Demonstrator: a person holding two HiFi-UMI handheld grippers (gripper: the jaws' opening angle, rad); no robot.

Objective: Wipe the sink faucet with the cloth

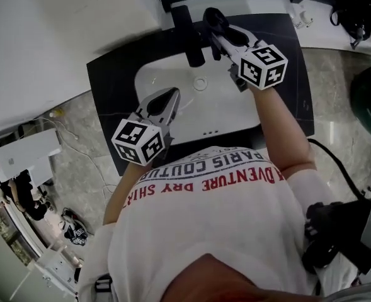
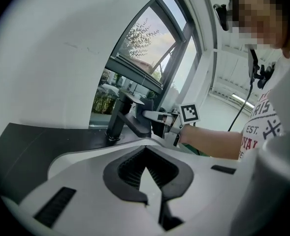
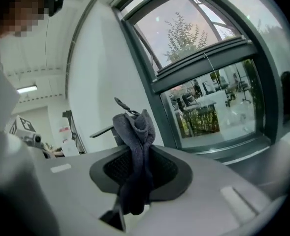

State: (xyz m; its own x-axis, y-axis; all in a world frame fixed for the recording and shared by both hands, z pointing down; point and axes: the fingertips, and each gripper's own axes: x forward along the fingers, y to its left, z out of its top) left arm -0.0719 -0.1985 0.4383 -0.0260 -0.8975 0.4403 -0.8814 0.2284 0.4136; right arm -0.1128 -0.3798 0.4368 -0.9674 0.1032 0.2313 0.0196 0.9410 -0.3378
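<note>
The black faucet (image 1: 190,35) stands at the back of the white sink (image 1: 226,115), which is set in a black counter (image 1: 109,87). My right gripper (image 1: 214,19) is just right of the faucet's top, shut on a grey cloth (image 3: 135,151) that bunches up between its jaws. In the right gripper view the faucet's lever (image 3: 101,131) pokes out behind the cloth. My left gripper (image 1: 172,94) hangs over the basin's front left, shut with nothing in it. In the left gripper view the faucet (image 2: 121,118) and my right gripper (image 2: 160,118) are ahead.
A drain (image 1: 200,82) lies mid-basin. A window frame (image 3: 209,63) runs behind the sink and a white wall (image 1: 53,36) lies to the left. A white box (image 1: 21,155) and cables lie on the floor at left; a black bag (image 1: 356,5) sits top right.
</note>
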